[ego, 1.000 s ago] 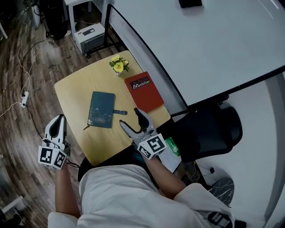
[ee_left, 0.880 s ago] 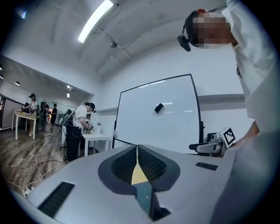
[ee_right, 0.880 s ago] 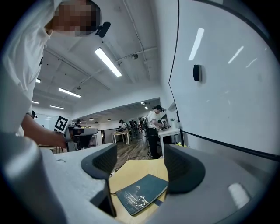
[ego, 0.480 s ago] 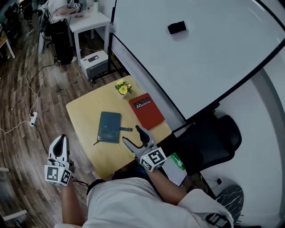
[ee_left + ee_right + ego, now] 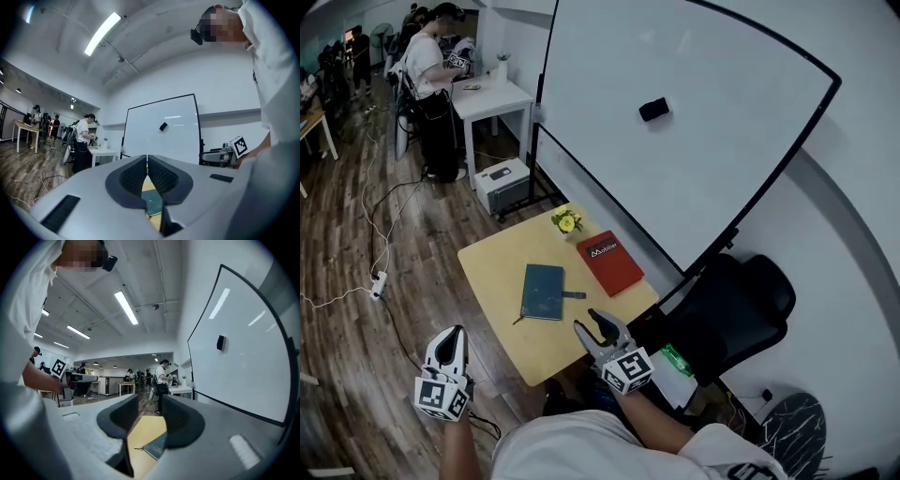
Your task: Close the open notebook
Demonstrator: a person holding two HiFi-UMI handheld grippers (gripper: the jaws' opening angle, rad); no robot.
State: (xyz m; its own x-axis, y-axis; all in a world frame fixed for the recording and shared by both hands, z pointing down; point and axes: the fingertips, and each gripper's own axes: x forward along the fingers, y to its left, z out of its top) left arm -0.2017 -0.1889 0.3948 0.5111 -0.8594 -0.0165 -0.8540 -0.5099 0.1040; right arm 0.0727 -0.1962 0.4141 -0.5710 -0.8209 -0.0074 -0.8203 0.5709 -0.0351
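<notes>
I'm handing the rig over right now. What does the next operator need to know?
Left gripper: shut, empty, over the floor off the table's near-left side.
Right gripper: jaws partly apart and have just been closing, nothing between them; it is at the table's near edge.
Teal notebook: flat and closed on the wooden table, its strap sticking out toward the red book.
Done: the notebook looks closed.
Left: probably nothing; neither gripper touches it.
</notes>
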